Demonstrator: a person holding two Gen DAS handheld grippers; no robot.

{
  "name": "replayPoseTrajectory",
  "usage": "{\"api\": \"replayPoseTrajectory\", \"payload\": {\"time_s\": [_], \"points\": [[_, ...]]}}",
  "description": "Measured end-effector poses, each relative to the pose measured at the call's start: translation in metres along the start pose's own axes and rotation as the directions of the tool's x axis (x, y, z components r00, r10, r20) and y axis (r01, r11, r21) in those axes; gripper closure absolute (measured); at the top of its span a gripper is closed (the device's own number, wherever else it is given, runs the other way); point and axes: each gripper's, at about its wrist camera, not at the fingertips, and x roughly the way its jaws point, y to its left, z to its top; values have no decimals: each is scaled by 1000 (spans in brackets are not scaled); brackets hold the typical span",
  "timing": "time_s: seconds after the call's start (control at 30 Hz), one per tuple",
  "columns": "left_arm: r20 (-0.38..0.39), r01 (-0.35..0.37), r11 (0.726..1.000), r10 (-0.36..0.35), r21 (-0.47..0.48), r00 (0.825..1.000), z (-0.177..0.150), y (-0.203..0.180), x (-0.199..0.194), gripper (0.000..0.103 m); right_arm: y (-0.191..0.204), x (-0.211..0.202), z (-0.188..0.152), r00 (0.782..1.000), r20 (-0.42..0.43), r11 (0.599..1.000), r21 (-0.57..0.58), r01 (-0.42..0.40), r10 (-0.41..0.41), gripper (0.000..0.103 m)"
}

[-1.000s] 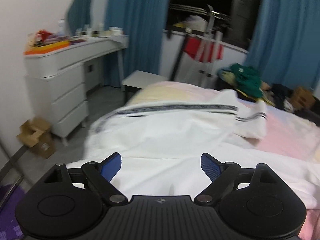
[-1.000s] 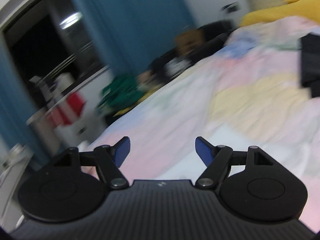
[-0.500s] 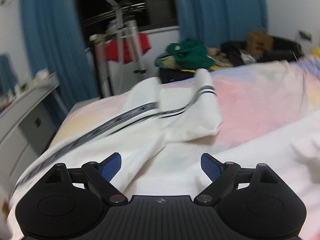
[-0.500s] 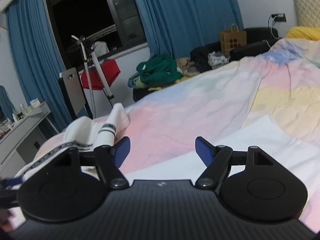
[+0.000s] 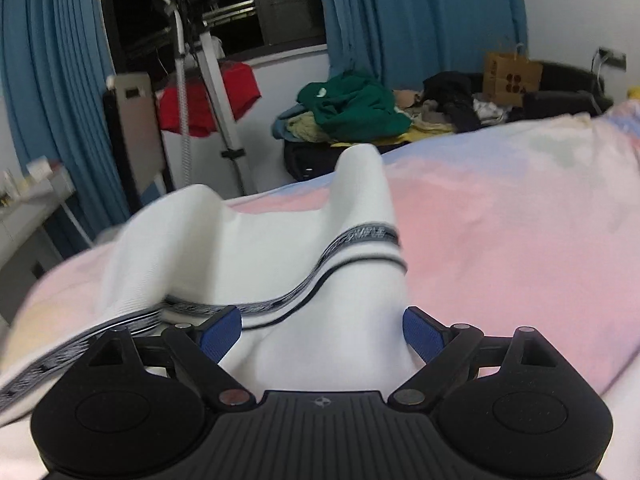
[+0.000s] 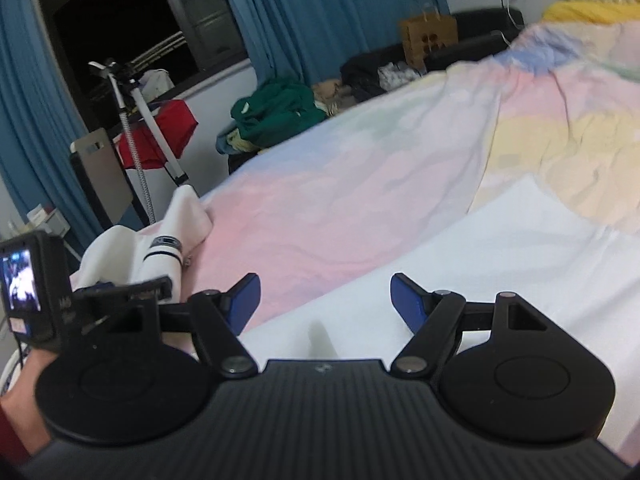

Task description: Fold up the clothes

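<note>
The left gripper hovers released, jaws spread over a bunched fold of the white striped garment, pads not pressing it. The right gripper also gapes empty above white cloth. The garment lies crumpled near the bed's left edge on the pastel bedspread; beyond, a green clothes pile and blue curtains

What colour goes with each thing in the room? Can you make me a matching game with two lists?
Things:
1. curtains
2. garment with dark stripes
3. pile of clothes by the window
4. cloth on the stand

Colours:
a. red
b. white
c. blue
d. green

Pairs: 1-c, 2-b, 3-d, 4-a
</note>
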Motion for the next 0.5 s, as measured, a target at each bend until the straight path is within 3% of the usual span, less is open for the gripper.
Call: {"api": "replayPoseTrajectory", "payload": {"time_s": [0.1,0.17,0.2,0.27,0.3,0.37,0.43,0.5], "points": [[-74,35,999,-34,12,997,3,-8,17,30,-4,10,-1,1000,-18,1000,23,7,-7,29],[-137,8,998,1,68,991,2,-19,28,47,-7,13,-1,1000,-24,999,42,6,-5,29],[-150,-9,995,24,97,988,2,-24,31,50,-8,14,-1,1000,-27,999,51,6,-4,29],[-154,-22,994,38,105,987,11,-27,31,74,-11,15,-1,1000,-29,998,68,8,-6,29],[-160,-21,996,35,86,987,18,-26,30,79,-12,14,-1,1000,-29,997,77,8,-6,29],[-154,14,1000,-13,4,988,36,-17,19,91,-15,12,-1,1000,-24,996,92,10,-8,29],[-119,98,991,-109,-92,987,63,-6,2,93,-18,10,-1,1000,-18,995,102,15,-13,29],[-62,206,962,-220,-179,974,88,3,-18,93,-19,9,0,1000,-14,993,113,19,-18,29]]}}
